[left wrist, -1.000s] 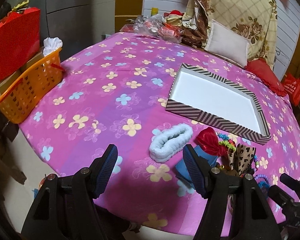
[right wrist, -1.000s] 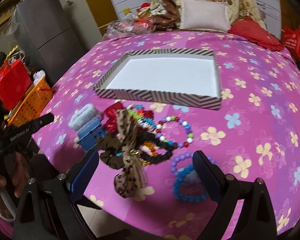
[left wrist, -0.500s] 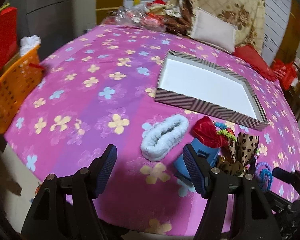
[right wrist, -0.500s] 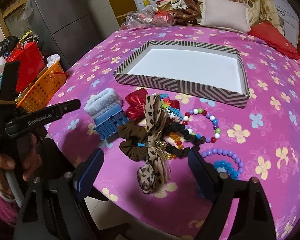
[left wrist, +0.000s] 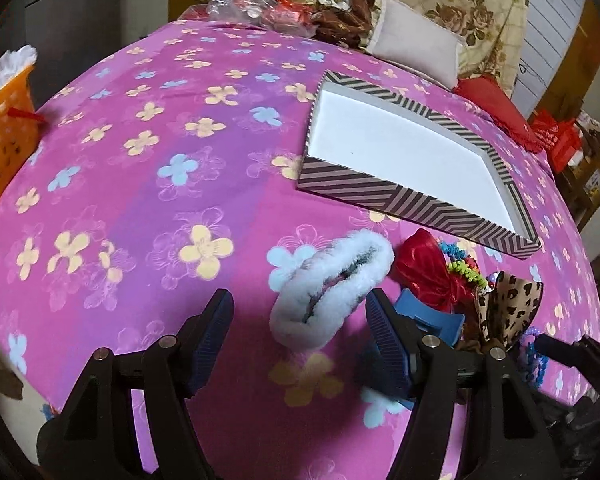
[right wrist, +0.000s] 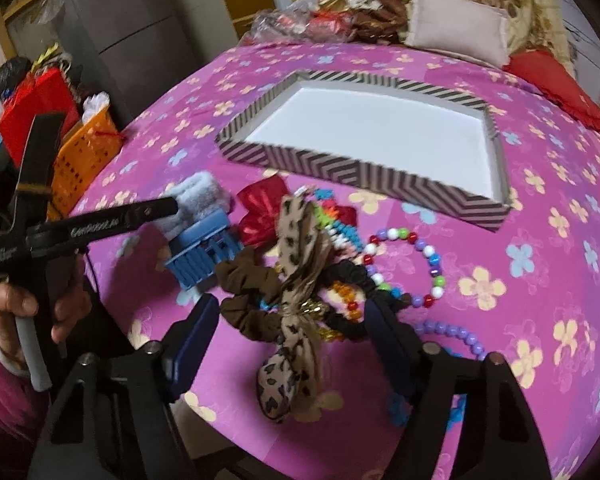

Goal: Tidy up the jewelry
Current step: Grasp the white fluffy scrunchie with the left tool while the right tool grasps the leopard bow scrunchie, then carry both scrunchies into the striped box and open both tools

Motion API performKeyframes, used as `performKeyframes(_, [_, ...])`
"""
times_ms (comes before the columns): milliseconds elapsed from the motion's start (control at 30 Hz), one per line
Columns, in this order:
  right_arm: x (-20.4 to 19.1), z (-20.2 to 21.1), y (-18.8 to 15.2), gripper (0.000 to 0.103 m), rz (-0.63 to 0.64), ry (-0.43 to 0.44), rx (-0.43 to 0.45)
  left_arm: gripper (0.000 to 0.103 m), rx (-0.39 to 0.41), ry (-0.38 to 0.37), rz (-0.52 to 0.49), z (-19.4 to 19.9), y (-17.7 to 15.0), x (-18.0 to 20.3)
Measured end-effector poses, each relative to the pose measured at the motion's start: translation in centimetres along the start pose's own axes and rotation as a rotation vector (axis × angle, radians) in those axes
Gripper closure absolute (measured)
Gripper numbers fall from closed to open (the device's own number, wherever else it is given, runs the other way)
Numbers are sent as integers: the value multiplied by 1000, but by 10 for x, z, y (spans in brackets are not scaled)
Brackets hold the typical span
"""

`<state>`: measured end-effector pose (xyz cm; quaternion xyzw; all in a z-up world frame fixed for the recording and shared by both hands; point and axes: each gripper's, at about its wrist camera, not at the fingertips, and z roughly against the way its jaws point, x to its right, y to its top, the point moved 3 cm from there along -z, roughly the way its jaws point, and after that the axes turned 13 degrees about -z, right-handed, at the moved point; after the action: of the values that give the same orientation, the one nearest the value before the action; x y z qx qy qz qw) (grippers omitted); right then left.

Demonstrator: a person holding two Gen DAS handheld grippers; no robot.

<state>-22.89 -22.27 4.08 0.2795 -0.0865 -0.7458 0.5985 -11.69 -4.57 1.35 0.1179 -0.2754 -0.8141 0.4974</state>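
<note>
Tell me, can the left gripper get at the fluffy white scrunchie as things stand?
Probably yes: the left gripper is open, with the fluffy white scrunchie lying uncovered just ahead between its fingers; only the blue hair clip crowds one side.

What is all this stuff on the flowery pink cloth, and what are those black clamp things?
tray: one, striped rim, white inside, empty, middle of cloth
fluffy scrunchie: one, pale blue, left of the pile
hair claw: one, blue, beside it
bow: one, red
leopard bow: one, atop dark scrunchies
bead bracelets: several, multicoloured, right of the pile
basket: one, orange, off the table's left
left hand-held gripper: open, around the fluffy scrunchie
right hand-held gripper: open, jaws just closing, over the leopard bow
</note>
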Motion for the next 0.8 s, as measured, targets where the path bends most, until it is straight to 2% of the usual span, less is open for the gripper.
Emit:
performKeyframes(67, [-2, -8, -5, 33, 28, -15, -18, 37, 2, -17, -3, -3, 1, 1])
performKeyframes(133, [-1, -17, -7, 39, 36, -19, -34, 54, -4, -33, -9, -7, 3, 2])
performKeyframes(233, [3, -28, -7, 49, 22, -17, -50, 72, 10, -45, -12, -7, 5, 4])
performKeyframes(300, [4, -33, -7, 62, 29, 4, -51, 77, 28, -37, -15, -4, 7, 5])
performKeyframes(467, [6, -31, -9, 77, 35, 42, -40, 81, 51, -16, 1, 5, 12, 1])
performKeyframes(533, [6, -22, -7, 88, 29, 69, -30, 81, 72, -4, -6, 14, 16, 1])
performKeyframes(800, [9, 19, 27, 88, -5, 138, 63, 81, 160, 13, -38, 47, 45, 10])
